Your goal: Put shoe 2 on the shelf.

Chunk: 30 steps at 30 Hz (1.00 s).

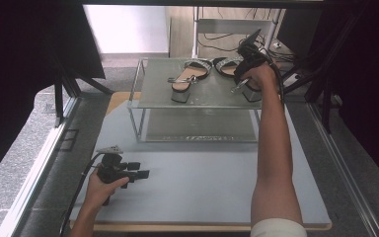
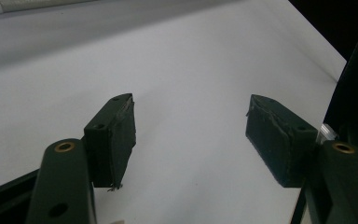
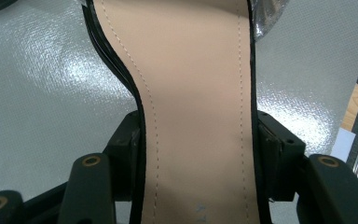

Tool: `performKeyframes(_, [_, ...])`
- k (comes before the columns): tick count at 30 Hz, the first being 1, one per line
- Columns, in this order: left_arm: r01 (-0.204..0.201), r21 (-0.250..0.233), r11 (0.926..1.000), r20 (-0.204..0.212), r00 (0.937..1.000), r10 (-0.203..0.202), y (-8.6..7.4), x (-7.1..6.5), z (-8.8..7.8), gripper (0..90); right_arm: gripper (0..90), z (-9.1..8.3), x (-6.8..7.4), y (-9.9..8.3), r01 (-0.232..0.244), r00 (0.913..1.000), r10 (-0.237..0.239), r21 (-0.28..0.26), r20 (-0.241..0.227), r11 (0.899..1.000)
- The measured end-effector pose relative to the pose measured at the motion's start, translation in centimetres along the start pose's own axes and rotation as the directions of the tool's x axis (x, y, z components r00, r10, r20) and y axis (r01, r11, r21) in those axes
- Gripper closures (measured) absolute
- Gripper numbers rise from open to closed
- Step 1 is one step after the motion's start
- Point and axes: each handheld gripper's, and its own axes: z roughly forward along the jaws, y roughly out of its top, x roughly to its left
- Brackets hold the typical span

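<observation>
Right claw (image 3: pixel 196 154) pinches sandal (image 3: pixel 191 93) by insole sides on shelf (image 1: pixel 153 89) top, right end; long axis runs away from claw. Second sandal (image 1: pixel 190 76) beside it. Left claw (image 2: pixel 191 135) spread above worktop (image 1: pixel 202 187).

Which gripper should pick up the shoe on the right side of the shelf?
Probably the right gripper. Its jaws already sit on either side of the right sandal on the shelf's top. The left gripper hangs open, far away, over the bare table.
</observation>
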Motion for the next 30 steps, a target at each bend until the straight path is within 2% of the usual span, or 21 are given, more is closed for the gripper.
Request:
performKeyframes(8, [0.000, -0.004, 1.0000, 0.001, 1.0000, 0.000, 0.0, -0.1, 0.0, 33.4, 39.4, 0.2, 0.7, -0.2, 0.011, 0.9993, -0.010, -0.028, 0.035, 1.000])
performKeyframes(11, [-0.002, 0.002, 1.0000, 0.001, 1.0000, 0.002, 0.0, -0.1, 0.1, 33.4, 32.1, -0.5, 0.9, -0.4, 0.004, 0.9993, 0.000, -0.094, 0.036, 0.996])
performKeyframes(13, [-0.002, 0.002, 1.0000, -0.001, 1.0000, 0.002, 0.0, -0.2, 0.2, 33.4, 28.6, -1.3, 1.3, -0.5, 0.022, 0.9979, -0.012, -0.152, 0.063, 0.988])
performKeyframes(15, [-0.003, 0.003, 1.0000, -0.002, 1.0000, 0.003, 0.0, -0.2, 0.3, 33.4, 28.4, -2.1, 1.5, -0.4, 0.013, 0.9993, -0.006, -0.214, 0.036, 0.977])
performKeyframes(19, [-0.006, 0.001, 1.0000, -0.007, 1.0000, 0.006, 0.0, -0.3, 0.2, 33.4, 28.1, -3.1, 1.8, -0.8, 0.014, 0.9998, -0.017, -0.265, -0.007, 0.964])
performKeyframes(21, [-0.007, -0.004, 1.0000, -0.010, 0.9999, 0.007, 0.1, -0.3, 0.2, 33.4, 29.2, -3.7, 2.3, -1.1, 0.033, 0.9994, -0.035, -0.306, -0.002, 0.952])
performKeyframes(23, [-0.011, -0.008, 0.9999, -0.016, 0.9998, 0.011, 0.2, -0.5, 0.2, 33.6, 30.4, -4.5, 2.9, -1.5, 0.044, 0.9982, -0.055, -0.339, -0.022, 0.940])
performKeyframes(27, [-0.016, -0.045, 0.9989, -0.030, 0.9994, 0.015, 0.5, -0.9, -0.2, 34.2, 36.0, -6.6, 3.7, -2.7, 0.076, 0.9942, -0.100, -0.382, -0.042, 0.921])
performKeyframes(30, [-0.030, -0.063, 0.9975, -0.045, 0.9986, 0.027, 0.9, -1.3, -0.9, 35.0, 45.3, -8.4, 4.1, -4.2, 0.104, 0.9889, -0.138, -0.406, -0.055, 0.908])
